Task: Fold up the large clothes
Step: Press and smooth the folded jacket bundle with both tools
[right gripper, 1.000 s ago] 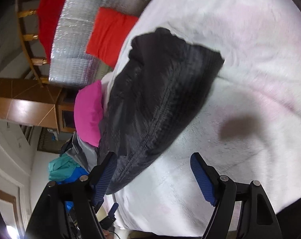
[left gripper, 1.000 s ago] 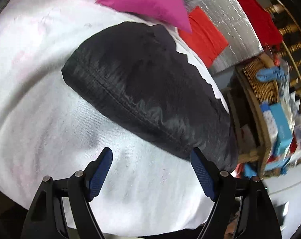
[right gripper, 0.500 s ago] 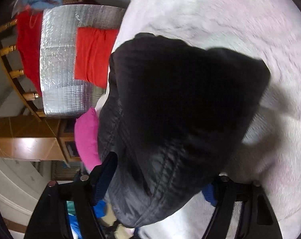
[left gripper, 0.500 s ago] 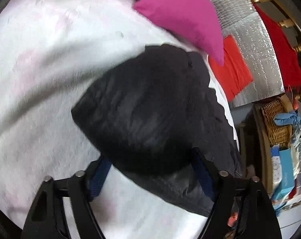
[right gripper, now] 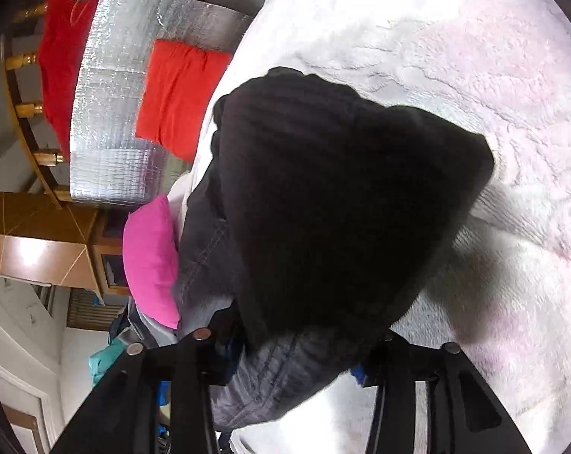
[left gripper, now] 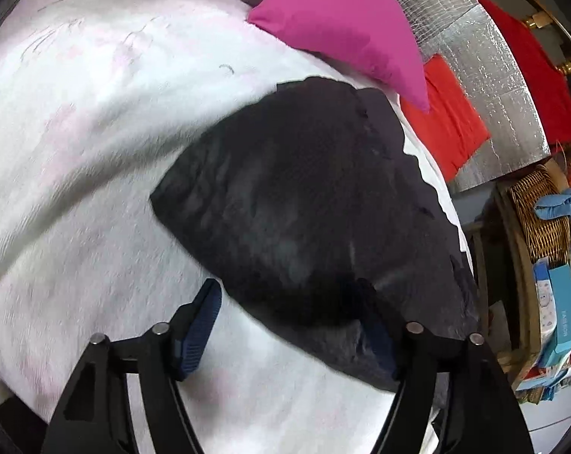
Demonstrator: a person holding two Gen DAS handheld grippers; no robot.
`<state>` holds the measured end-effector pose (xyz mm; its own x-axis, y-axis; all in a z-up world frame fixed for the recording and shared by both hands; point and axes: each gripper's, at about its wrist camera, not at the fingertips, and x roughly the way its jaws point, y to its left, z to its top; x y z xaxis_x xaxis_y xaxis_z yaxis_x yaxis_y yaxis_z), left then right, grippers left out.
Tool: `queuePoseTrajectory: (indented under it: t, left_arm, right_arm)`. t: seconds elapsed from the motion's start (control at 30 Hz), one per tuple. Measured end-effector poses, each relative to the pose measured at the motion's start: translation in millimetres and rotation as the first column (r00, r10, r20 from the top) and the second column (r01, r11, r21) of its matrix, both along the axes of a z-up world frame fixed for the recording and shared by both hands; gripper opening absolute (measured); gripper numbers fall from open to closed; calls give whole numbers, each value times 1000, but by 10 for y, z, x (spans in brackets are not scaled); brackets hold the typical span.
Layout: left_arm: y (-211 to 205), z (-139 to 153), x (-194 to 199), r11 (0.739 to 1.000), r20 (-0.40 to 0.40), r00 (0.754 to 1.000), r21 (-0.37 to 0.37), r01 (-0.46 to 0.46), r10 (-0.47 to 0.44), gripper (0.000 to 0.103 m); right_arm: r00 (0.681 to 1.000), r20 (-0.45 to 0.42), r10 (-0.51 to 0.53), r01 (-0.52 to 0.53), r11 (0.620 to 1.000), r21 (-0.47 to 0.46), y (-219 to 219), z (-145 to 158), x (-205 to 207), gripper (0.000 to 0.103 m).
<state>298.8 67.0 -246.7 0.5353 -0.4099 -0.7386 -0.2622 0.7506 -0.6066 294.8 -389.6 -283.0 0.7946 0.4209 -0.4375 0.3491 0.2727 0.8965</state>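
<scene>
On the white fluffy bed blanket [left gripper: 77,159], the folded black quilted garment [left gripper: 304,219] lies between both part-open tools, left tool [left gripper: 293,325] and right tool [right gripper: 297,355], whose jaws have just been widening, grip unclear.

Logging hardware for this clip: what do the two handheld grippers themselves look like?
Both match: the left gripper and right gripper each have two black, angular finger arms with triangular cut-outs and round silver pivot pins. The fingers carry dark blue ribbed pads. No cables, markings, hands or sleeves show in either wrist view.
</scene>
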Motion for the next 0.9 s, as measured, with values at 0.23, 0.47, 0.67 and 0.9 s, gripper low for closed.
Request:
queuePoseTrajectory:
  t: [0.23,0.47,0.67,0.9]
  left_arm:
    - [-446,78,-185,988,70,988,-48,144,-141,80]
    - [-477,-57,13,980,19,996,-175,90,-88,81]
    - [-539,-33,146,981,39,995,-165,100,-95,80]
    - [-1023,155,72,935,67,965,273,226,-253,73]
  right_arm:
    - [985,34,170,-170,985,1,481,45,112,79]
    - [982,31,188,-185,979,-86,831,122,426,78]
    - [985,36,169,-160,969,-187,799,258,465,44]
    - [977,-56,204,-209,902,-378,932,368,492,40]
